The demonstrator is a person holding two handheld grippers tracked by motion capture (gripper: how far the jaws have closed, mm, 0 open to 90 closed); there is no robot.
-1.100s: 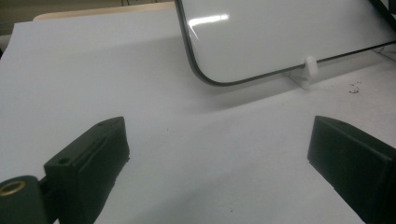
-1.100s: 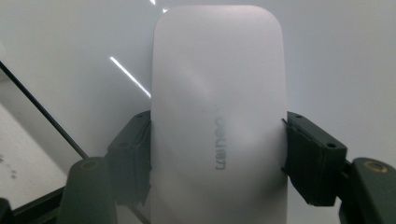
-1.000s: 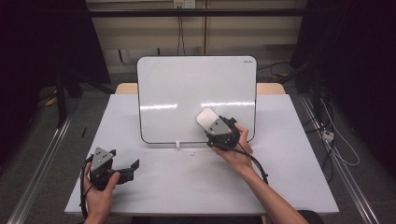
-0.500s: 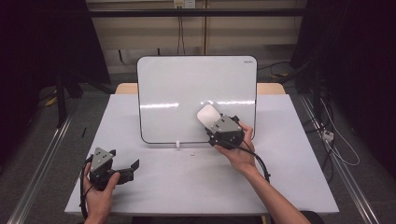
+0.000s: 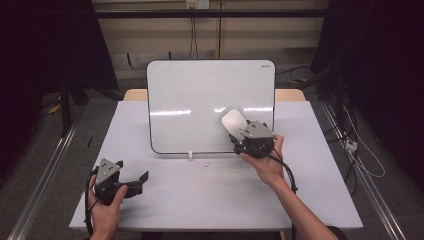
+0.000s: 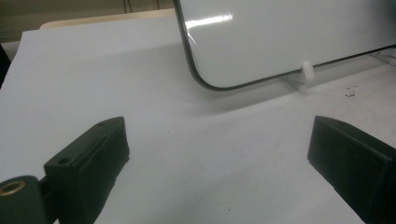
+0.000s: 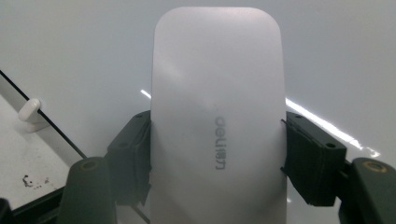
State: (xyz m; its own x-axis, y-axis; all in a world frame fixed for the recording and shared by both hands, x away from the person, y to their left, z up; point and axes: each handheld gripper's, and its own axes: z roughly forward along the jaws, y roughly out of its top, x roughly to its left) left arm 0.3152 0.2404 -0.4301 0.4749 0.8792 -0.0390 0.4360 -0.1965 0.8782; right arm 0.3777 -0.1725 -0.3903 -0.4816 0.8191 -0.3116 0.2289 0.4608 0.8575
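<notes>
A whiteboard stands tilted on the white table, held by a small white clip. My right gripper is shut on a white eraser, which it holds against the board's lower right part. In the right gripper view the eraser fills the gap between the black pads, its face toward the board. My left gripper rests near the table's front left corner, open and empty. In the left gripper view its pads stand wide apart, and the board's lower corner lies ahead.
Small dark specks lie on the table in front of the board. Metal rails run along the floor on both sides, and cables lie at the right. A dark frame stands behind the table.
My right gripper has moved the eraser a little to the right and up along the board. The left gripper has stayed in place.
</notes>
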